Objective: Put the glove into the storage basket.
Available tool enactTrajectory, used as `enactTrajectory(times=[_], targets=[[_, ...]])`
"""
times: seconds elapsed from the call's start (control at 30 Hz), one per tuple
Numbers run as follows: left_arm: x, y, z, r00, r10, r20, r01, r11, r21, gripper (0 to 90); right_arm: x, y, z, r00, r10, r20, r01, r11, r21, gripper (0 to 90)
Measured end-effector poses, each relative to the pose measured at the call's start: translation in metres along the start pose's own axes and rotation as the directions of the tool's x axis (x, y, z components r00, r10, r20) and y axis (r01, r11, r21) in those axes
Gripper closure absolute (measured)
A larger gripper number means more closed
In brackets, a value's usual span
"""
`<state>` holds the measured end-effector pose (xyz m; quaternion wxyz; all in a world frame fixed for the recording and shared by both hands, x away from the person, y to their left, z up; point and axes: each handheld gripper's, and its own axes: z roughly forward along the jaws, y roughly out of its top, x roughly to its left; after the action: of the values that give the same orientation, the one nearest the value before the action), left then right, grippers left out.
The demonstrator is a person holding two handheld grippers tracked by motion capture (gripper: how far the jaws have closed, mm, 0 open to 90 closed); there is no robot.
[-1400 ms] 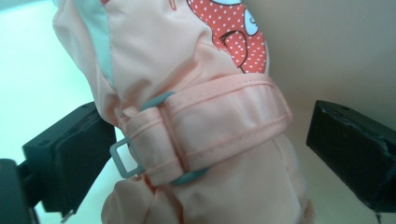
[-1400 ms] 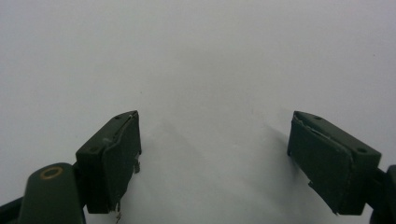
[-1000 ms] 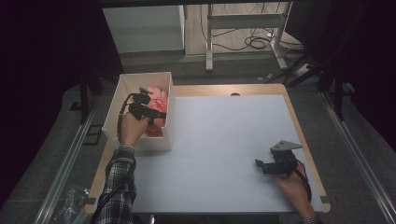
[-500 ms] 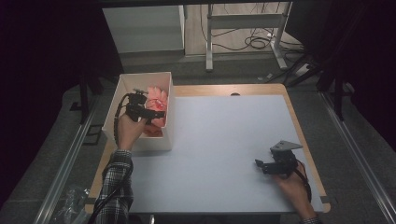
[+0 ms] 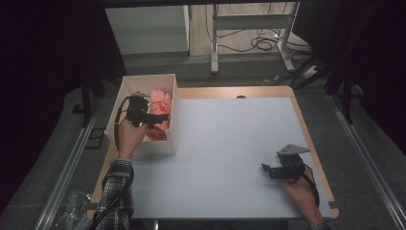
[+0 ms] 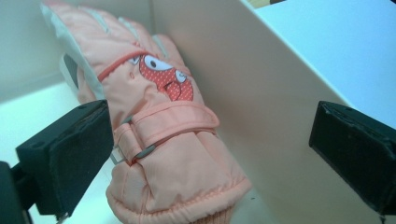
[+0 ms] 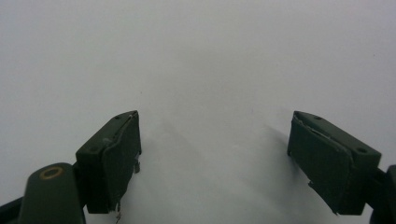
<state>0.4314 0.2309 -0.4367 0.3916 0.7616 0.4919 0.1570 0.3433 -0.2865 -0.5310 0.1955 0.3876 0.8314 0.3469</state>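
Left tool (image 6: 210, 154) spread wide around the pink glove (image 6: 163, 140) in the white box (image 5: 125, 86); right tool (image 7: 215, 163) spread.

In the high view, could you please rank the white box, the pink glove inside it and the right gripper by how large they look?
1. white box, clearly the largest.
2 and 3. pink glove and right gripper look about alike; the left gripper covers part of the glove, so I won't rank them.
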Motion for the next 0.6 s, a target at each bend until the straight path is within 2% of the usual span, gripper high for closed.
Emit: enactTrajectory(times=[0.27,0.6], targets=[[-0.007,-0.002,-0.012,0.9995,0.024,0.021,-0.023,0.9980,-0.059,0.4,0.000,0.000,0.000,1.0000,0.000,0.000,0.000,1.000,0.000,17.6],[-0.015,-0.001,-0.026,0.9977,0.012,0.067,-0.003,0.9922,-0.124,0.6,0.000,0.000,0.000,1.0000,-0.001,0.000,0.001,1.000,0.002,17.6]])
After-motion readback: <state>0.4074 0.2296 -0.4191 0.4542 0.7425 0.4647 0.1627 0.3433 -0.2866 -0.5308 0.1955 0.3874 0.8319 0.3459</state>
